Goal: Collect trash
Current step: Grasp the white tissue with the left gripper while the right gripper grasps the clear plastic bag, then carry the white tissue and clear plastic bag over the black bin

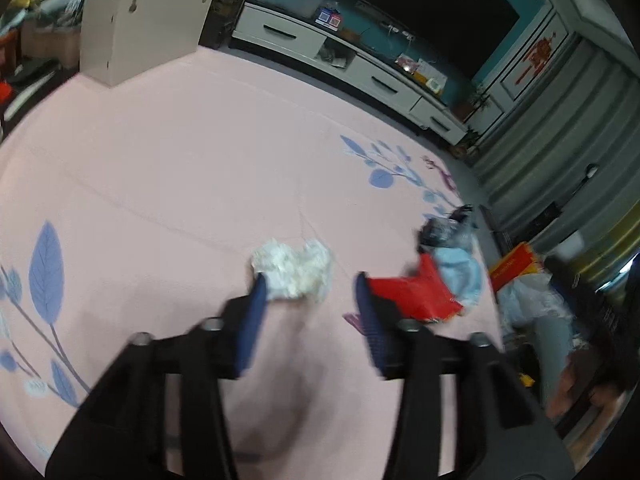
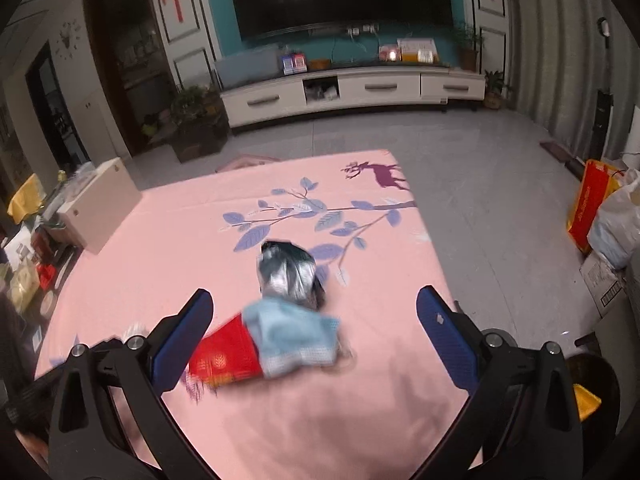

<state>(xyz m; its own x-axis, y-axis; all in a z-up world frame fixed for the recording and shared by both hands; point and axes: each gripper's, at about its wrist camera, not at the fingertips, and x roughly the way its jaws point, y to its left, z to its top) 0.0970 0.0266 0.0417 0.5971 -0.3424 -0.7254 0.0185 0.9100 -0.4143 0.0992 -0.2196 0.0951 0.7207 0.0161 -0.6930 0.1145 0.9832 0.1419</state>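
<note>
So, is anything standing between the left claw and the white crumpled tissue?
Nothing visible does. The left claw is open, and the white crumpled tissue lies on the pink sheet right at its fingertips. The red packet lies off to the side.

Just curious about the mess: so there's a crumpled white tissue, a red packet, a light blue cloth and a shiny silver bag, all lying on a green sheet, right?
Nearly. The crumpled white tissue, red packet, light blue cloth and shiny silver bag are all there, but the sheet is pink with blue leaves, not green. The right wrist view shows it best.
</note>
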